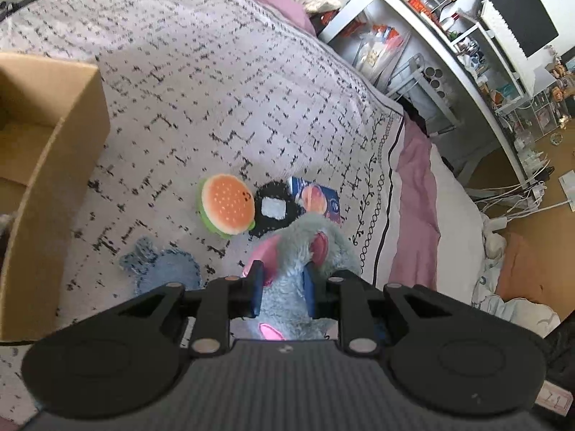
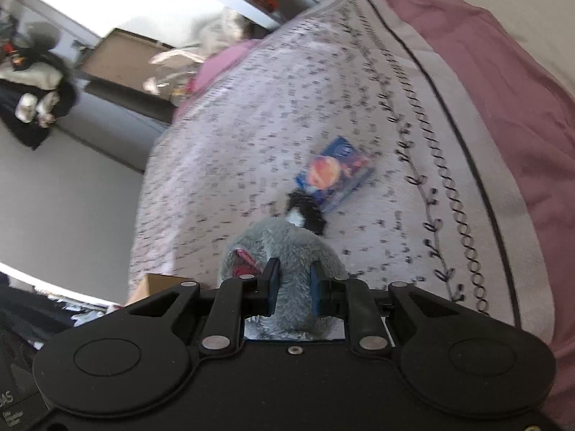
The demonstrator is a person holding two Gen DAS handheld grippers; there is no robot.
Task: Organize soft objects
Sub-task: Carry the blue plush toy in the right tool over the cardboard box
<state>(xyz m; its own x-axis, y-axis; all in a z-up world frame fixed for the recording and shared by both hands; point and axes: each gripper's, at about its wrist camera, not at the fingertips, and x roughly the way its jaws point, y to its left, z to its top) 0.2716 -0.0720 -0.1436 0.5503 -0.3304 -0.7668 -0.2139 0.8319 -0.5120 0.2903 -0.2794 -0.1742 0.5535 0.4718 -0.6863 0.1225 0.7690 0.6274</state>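
a bedroom: patterned bedspread (image 1: pixel 222 82), cluttered white shelves (image 1: pixel 467 36).

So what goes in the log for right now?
left gripper: shut on plush | right gripper: shut on plush | box: open, beside burger

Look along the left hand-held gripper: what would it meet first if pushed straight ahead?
The left hand-held gripper is already shut on the grey plush toy. Beyond it, probably the black fluffy item on the bedspread, though depth is unclear.
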